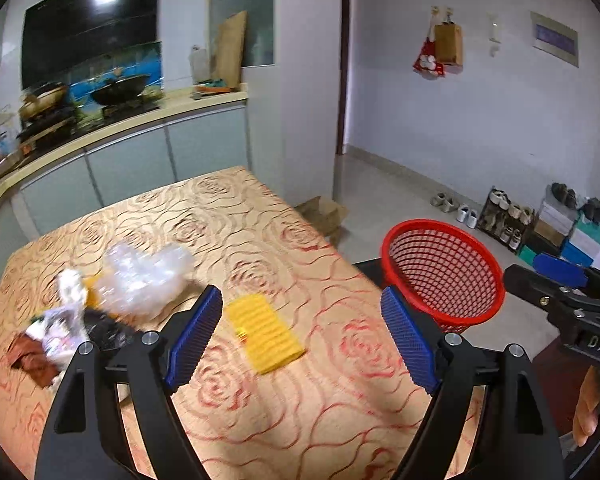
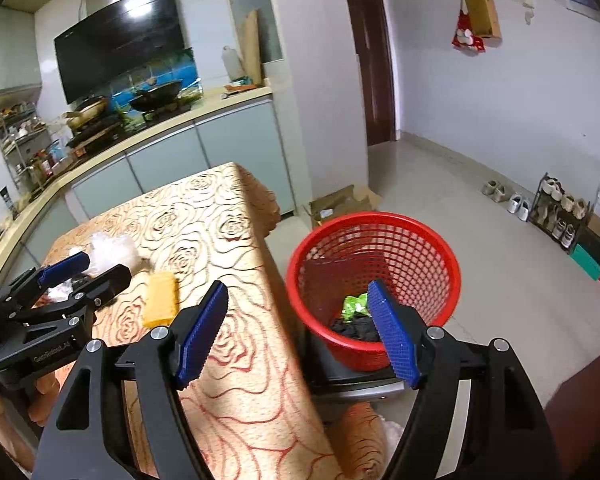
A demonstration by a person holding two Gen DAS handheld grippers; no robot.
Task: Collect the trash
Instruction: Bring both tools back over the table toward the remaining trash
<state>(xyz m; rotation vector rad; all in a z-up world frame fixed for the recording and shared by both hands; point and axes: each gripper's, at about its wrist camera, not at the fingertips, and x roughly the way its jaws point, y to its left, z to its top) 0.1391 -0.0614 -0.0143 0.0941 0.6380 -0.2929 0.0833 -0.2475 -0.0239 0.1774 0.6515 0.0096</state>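
My left gripper (image 1: 302, 338) is open and empty above the table, with a yellow ribbed wrapper (image 1: 265, 334) lying between its fingers. Left of it lie a clear crumpled plastic bag (image 1: 144, 278), white paper (image 1: 70, 286), a black scrap (image 1: 104, 330) and a brown scrap (image 1: 30, 358). The red mesh basket (image 1: 444, 272) stands off the table's right edge. My right gripper (image 2: 296, 334) is open and empty, over the table edge beside the basket (image 2: 374, 264), which holds green (image 2: 354, 306) and black trash (image 2: 358, 328). The left gripper (image 2: 72, 276) also shows there near the yellow wrapper (image 2: 161, 300).
The table has a rose-patterned orange cloth (image 1: 260, 224). A kitchen counter with stove and pans (image 1: 100, 104) runs behind it. A cardboard box (image 2: 340, 202) lies on the floor past the basket. A shoe rack (image 2: 560, 216) stands at the right wall.
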